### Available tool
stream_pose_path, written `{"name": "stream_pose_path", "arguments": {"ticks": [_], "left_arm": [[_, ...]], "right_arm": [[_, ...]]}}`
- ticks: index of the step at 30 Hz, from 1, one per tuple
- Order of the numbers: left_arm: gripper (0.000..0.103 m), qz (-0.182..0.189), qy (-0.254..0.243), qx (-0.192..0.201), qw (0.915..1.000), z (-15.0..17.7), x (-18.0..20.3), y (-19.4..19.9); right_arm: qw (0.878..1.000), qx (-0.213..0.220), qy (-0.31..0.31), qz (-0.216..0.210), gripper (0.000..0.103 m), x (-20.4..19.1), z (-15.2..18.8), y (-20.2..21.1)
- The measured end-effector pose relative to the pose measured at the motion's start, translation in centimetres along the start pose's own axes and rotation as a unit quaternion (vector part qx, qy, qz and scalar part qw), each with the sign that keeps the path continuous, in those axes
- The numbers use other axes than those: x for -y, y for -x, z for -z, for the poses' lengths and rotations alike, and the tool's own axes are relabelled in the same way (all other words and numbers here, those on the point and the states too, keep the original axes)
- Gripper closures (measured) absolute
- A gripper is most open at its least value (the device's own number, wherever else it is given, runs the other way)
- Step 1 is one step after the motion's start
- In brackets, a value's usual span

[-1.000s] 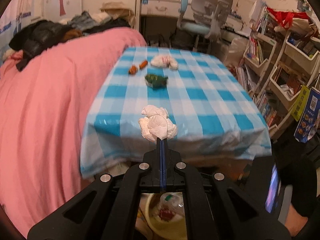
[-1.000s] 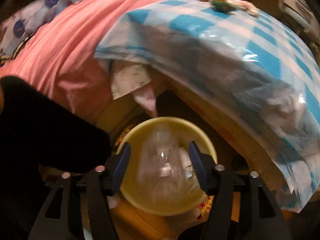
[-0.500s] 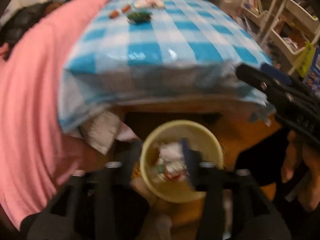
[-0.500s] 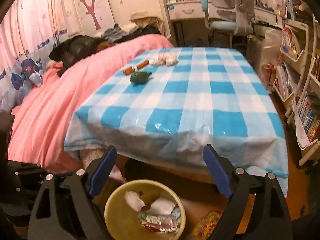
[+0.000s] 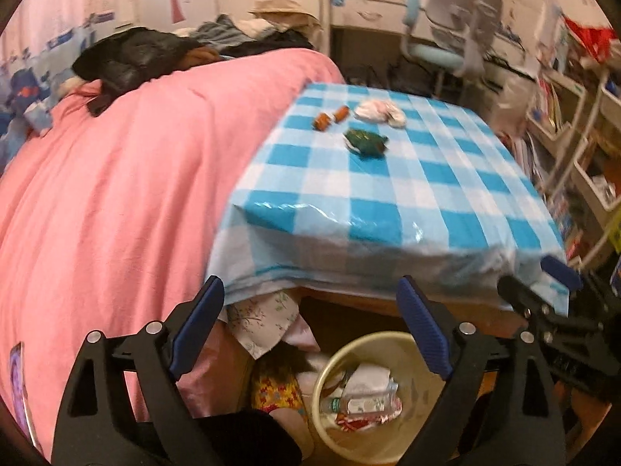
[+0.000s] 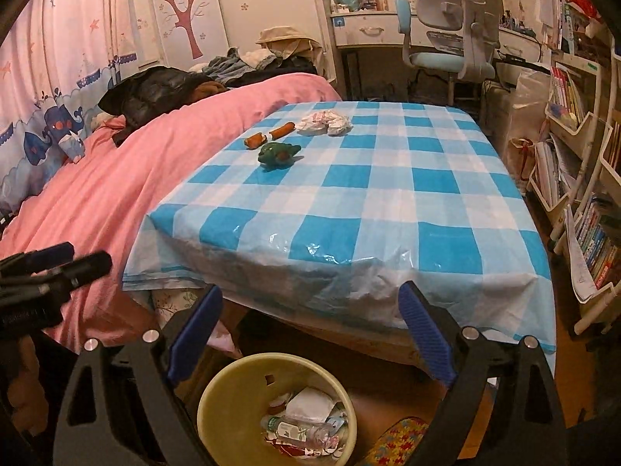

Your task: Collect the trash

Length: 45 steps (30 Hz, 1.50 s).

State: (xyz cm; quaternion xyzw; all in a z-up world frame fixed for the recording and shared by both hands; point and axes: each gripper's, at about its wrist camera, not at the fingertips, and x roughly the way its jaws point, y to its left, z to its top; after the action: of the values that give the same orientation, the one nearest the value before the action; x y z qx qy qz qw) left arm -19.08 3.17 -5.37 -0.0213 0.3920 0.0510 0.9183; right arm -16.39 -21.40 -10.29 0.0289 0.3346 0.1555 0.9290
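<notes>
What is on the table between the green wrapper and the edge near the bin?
Nothing: from the green wrapper to the near table edge above the bin there is only bare checked cloth, shown best in the right wrist view.

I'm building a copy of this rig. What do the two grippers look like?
Both match: the left gripper and right gripper have black angular frames with triangular cut-outs, silver round bolts at the joints, and blue ribbed pads lining each finger. No cables or markings show.

Bin (image 6: 217,392) under table (image 6: 388,202) front edge; wrappers (image 6: 325,122) at far left, bed (image 6: 116,178) left.
</notes>
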Motion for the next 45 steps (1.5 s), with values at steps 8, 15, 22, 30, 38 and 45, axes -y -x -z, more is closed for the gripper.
{"name": "stream_pose_path", "arguments": {"ticks": [8, 15, 22, 30, 38, 45], "left_arm": [[0.015, -0.003, 0.031, 0.001, 0.9995, -0.2, -1.1, -0.1], [0.014, -0.003, 0.033, 0.004, 0.9994, -0.1, -1.0, 0.0], [0.014, -0.001, 0.039, 0.006, 0.9992, -0.2, -1.3, 0.0], [0.014, -0.001, 0.040, 0.008, 0.9992, -0.2, -1.4, 0.1], [0.014, -0.003, 0.042, 0.010, 0.9991, -0.3, -1.5, 0.3], [0.013, -0.003, 0.042, 0.010, 0.9991, -0.3, -1.5, 0.3]], "right_arm": [[1.000, -0.001, 0.004, 0.002, 0.015, -0.2, 0.0, 0.0], [1.000, -0.002, 0.007, 0.003, 0.014, -0.3, 0.1, -0.1], [1.000, -0.003, 0.007, 0.003, 0.014, -0.3, 0.1, -0.2], [1.000, -0.002, 0.010, 0.003, 0.014, -0.4, 0.2, -0.2], [1.000, -0.003, 0.011, 0.003, 0.014, -0.4, 0.2, -0.2], [1.000, -0.005, 0.014, 0.003, 0.014, -0.5, 0.2, -0.2]]}}
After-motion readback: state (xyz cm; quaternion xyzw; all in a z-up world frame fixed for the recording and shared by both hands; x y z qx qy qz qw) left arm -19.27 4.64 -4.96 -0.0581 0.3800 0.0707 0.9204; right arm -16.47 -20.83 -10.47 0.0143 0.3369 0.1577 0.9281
